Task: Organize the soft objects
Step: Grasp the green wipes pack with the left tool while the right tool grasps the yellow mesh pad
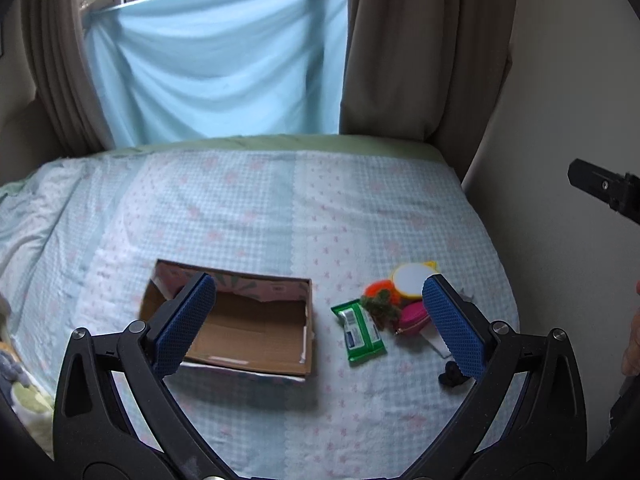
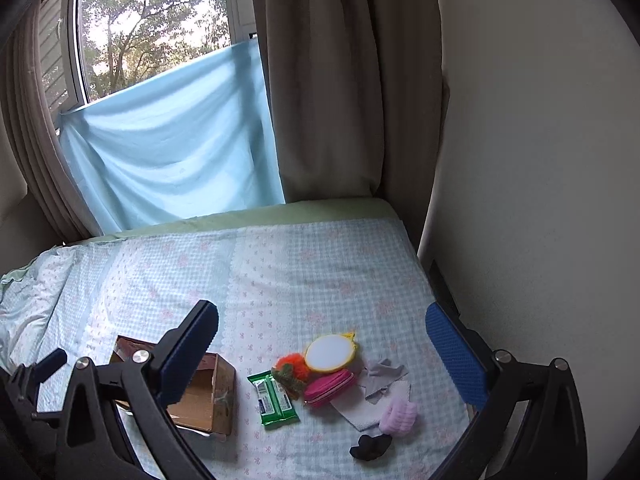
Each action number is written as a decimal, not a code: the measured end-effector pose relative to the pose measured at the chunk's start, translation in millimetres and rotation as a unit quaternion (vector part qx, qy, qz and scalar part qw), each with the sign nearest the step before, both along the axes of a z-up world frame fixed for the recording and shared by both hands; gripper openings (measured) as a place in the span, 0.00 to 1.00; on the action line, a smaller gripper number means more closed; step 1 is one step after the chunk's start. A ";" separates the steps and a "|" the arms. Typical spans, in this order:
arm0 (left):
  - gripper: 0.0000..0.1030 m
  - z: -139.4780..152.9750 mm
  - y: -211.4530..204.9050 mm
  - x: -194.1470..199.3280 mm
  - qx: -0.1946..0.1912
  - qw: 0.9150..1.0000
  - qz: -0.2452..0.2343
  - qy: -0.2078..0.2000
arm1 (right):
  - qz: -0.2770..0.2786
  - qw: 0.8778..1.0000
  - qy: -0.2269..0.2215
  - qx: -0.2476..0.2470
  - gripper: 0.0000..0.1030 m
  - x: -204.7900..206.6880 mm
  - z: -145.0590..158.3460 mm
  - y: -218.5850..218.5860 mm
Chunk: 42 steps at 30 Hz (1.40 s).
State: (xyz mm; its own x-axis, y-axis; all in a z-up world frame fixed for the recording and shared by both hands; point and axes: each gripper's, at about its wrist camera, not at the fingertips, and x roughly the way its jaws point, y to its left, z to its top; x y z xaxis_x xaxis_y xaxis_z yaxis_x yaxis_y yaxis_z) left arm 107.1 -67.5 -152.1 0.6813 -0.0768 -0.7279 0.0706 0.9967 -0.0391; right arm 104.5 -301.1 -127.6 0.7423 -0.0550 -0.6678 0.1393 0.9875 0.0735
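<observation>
An open cardboard box lies on the bed, also in the right wrist view. To its right lies a cluster: a green wipes pack, an orange and green fluffy thing, a round yellow-rimmed white pad, a pink pouch, a grey cloth, a pink fuzzy roll and a black soft thing. My left gripper is open and empty above the box and cluster. My right gripper is open and empty above the cluster.
The bed has a light checked cover. A wall runs along the right side. Brown curtains and a blue cloth hang over the window at the far end. Soft toys lie at the left edge.
</observation>
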 end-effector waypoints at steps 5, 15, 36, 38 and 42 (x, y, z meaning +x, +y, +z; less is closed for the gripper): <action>1.00 -76.7 -45.9 26.1 0.011 0.998 -0.003 0.057 | 0.009 0.999 0.043 0.012 1.00 44.9 -58.9 -24.0; 1.00 -228.9 -109.0 52.9 0.025 0.990 0.017 0.140 | 0.019 0.988 0.143 0.054 1.00 106.4 -201.3 -64.1; 0.85 -378.0 -112.1 100.5 0.064 0.978 0.028 0.195 | 0.011 0.949 0.246 0.197 0.78 170.6 -365.1 -87.1; 0.79 -380.9 -109.5 104.0 0.050 0.978 0.023 0.201 | 0.010 0.944 0.252 0.211 0.72 173.0 -370.7 -87.2; 0.59 -378.3 -111.1 106.4 0.035 0.979 0.005 0.203 | 0.001 0.942 0.256 0.219 0.52 174.8 -375.5 -85.7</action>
State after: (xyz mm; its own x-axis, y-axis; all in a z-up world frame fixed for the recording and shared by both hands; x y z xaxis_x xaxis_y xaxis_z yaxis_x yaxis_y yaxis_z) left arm 213.4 -178.6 -530.3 0.3352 -0.0121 -0.9421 0.0545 0.9985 0.0066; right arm 279.4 -386.8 -503.1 0.3160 0.3093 -0.8969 0.2651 0.8789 0.3965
